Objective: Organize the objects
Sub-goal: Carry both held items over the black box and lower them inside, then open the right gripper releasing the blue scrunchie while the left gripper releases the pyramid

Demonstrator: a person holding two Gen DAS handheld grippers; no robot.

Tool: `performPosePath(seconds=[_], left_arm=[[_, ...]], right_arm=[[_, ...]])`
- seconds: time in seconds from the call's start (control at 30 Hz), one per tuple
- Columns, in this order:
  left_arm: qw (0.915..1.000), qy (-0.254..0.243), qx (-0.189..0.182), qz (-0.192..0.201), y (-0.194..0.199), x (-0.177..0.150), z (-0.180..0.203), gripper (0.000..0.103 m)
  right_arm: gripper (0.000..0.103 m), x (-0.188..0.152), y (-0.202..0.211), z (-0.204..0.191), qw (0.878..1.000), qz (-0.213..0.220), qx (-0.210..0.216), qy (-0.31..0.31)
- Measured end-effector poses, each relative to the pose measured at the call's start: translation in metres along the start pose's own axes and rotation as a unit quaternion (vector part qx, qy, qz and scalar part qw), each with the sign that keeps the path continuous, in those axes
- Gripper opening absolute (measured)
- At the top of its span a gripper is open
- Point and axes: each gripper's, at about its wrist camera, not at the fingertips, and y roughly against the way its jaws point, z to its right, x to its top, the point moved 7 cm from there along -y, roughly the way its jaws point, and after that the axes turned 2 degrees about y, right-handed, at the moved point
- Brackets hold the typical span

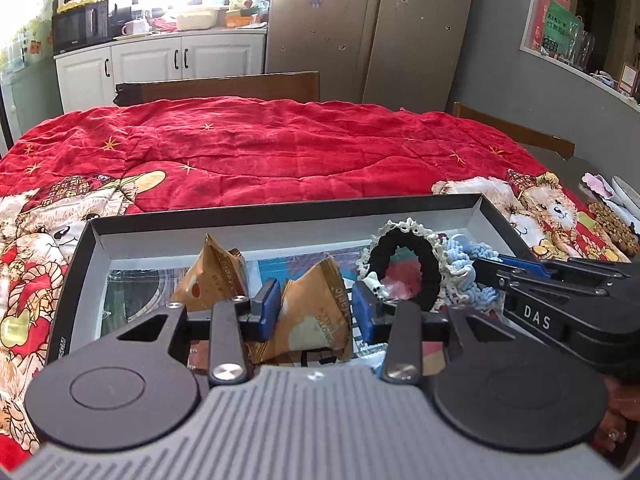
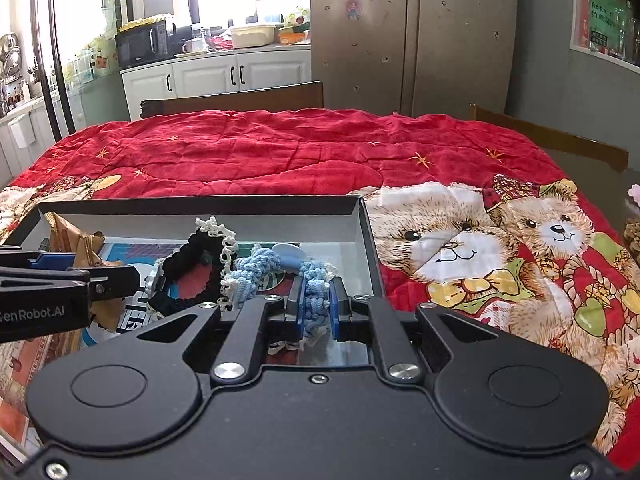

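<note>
The right gripper (image 2: 315,307) is clenched on a light blue crocheted scrunchie (image 2: 276,276), its blue pads pinching the yarn band on both sides. The scrunchie lies inside a shallow black cardboard box with a pale inner wall (image 2: 362,236), its ring stretching away from the pads toward the box's far wall; the near part is hidden under the fingers.

The left gripper (image 1: 316,306) stands partly apart around a crumpled orange-brown snack packet (image 1: 316,312), whose peaked end points up and away; whether the pads press on it cannot be told. A second orange-brown packet (image 1: 212,272) leans just left. A black scrunchie with cream lace trim (image 1: 404,266) stands tilted between packets and blue scrunchie. The box rests on a red quilted teddy-bear cloth (image 1: 248,144).
</note>
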Motion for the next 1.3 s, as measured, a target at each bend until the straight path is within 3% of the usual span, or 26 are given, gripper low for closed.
performPosePath(seconds=[0.13, 0.9, 1.3], left_arm=[[1.0000, 0.003, -0.001, 0.002, 0.001, 0.000, -0.001, 0.057], [0.9991, 0.002, -0.006, 0.042, 0.028, 0.006, 0.006, 0.072], [0.9986, 0.008, -0.005, 0.051, 0.050, 0.004, 0.003, 0.077]], right_arm=[[0.013, 0.000, 0.001, 0.001, 1.000, 0.001, -0.001, -0.002], [0.018, 0.005, 0.023, 0.010, 0.999, 0.041, -0.008, -0.018], [0.025, 0.002, 0.051, -0.005, 0.998, 0.059, 0.003, 0.005]])
